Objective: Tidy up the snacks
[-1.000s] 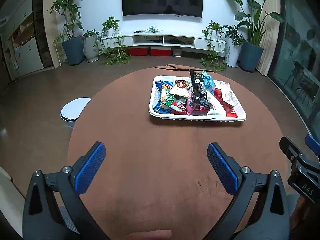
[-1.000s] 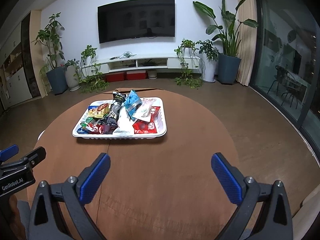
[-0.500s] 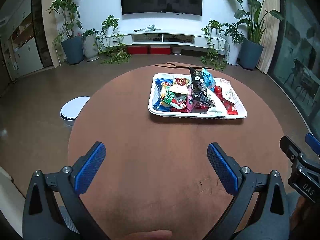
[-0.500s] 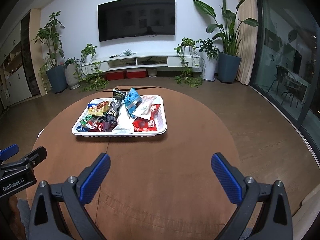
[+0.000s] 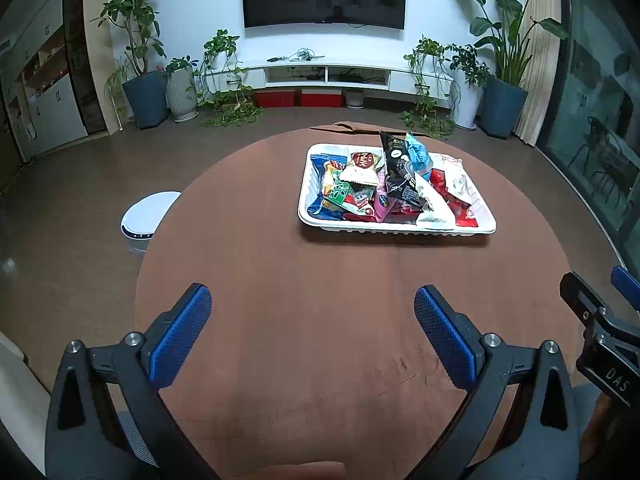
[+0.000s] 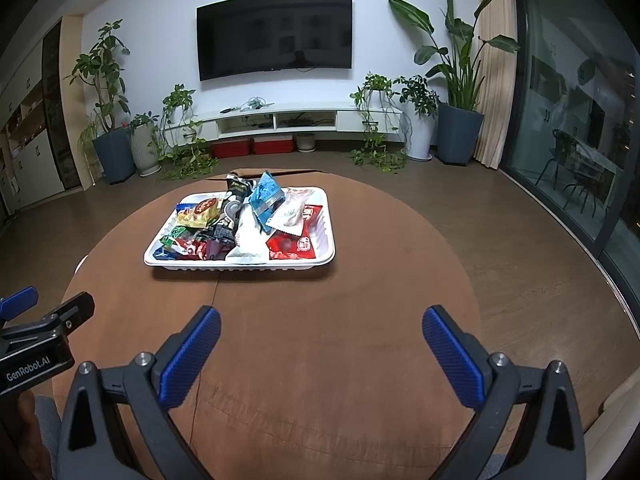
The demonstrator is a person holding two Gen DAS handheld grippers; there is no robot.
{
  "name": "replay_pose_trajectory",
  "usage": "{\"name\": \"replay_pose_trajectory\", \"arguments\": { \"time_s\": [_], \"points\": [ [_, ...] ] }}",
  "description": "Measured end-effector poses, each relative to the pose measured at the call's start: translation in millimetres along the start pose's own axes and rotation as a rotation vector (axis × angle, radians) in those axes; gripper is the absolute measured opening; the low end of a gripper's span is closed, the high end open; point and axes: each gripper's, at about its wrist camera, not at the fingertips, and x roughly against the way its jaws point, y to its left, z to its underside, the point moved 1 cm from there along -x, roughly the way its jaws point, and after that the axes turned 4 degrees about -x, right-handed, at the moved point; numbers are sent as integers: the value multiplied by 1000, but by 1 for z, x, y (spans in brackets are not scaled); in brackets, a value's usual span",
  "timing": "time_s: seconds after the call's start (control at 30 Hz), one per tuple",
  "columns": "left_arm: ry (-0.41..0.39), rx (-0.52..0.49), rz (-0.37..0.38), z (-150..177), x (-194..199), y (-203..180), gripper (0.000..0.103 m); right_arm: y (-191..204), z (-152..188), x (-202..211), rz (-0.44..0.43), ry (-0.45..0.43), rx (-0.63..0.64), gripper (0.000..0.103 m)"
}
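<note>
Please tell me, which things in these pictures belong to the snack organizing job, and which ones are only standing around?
Part of the job:
- snacks, piled in the tray
- tray
- left gripper, open
- right gripper, open

Only standing around:
- table
- TV
- potted plants
- red boxes
- white round device on the floor

Round brown table (image 5: 280, 280): near half bare, open passage from near edge up to white tray (image 5: 394, 230). Tray sits toward far edge, right of centre in left wrist view; piled snack packets (image 5: 384, 184) rise above rim, tallest at far side. Bare strip left of tray. Left gripper (image 5: 312, 320) and right gripper (image 6: 320, 344) wide apart, side by side over near edge.
</note>
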Motion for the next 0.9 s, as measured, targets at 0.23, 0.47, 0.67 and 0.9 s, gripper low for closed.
{"name": "replay_pose_trajectory", "arguments": {
  "time_s": [0.23, 0.47, 0.67, 0.9],
  "points": [
    [0, 0, -1, 0, 0, 0, 103, 0, 0, 0, 0, 1, 0, 103],
    [1, 0, -1, 1, 0, 1, 103, 0, -1, 1, 1, 1, 0, 103],
    [2, 1, -1, 2, -1, 1, 103, -1, 0, 0, 1, 2, 2, 103],
    [2, 1, -1, 2, -1, 1, 103, -1, -1, 1, 1, 3, 3, 103]
  ]
}}
